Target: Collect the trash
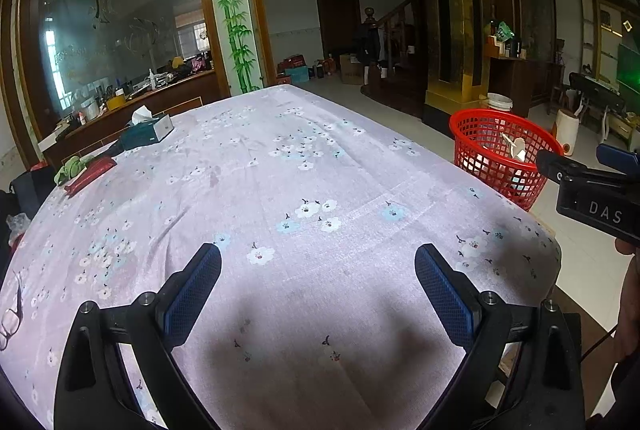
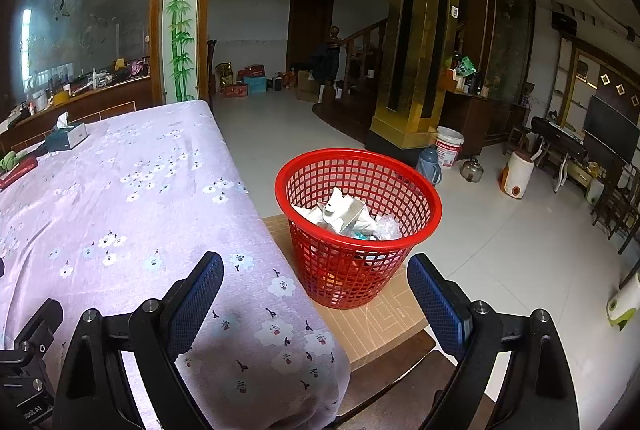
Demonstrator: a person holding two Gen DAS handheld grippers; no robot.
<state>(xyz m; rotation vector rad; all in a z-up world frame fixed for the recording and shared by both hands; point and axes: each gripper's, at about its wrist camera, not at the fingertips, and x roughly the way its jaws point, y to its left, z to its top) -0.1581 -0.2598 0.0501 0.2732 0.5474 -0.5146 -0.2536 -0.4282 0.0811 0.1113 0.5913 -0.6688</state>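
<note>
above the tablecloth (image 1: 320, 170), left gripper (image 1: 318, 282) and right gripper (image 2: 316, 282), both spread empty

Left gripper (image 1: 318, 294), jaws apart, hovers over flowered tablecloth (image 1: 304, 166).

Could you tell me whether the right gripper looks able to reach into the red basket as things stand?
Probably yes: the right gripper is open and empty, and the red basket sits just ahead beside the table, its open top unobstructed.

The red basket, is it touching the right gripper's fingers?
Apart. In the right wrist view, the open right gripper fingers flank the red basket, which stands farther off on a board, gap visible.
</note>
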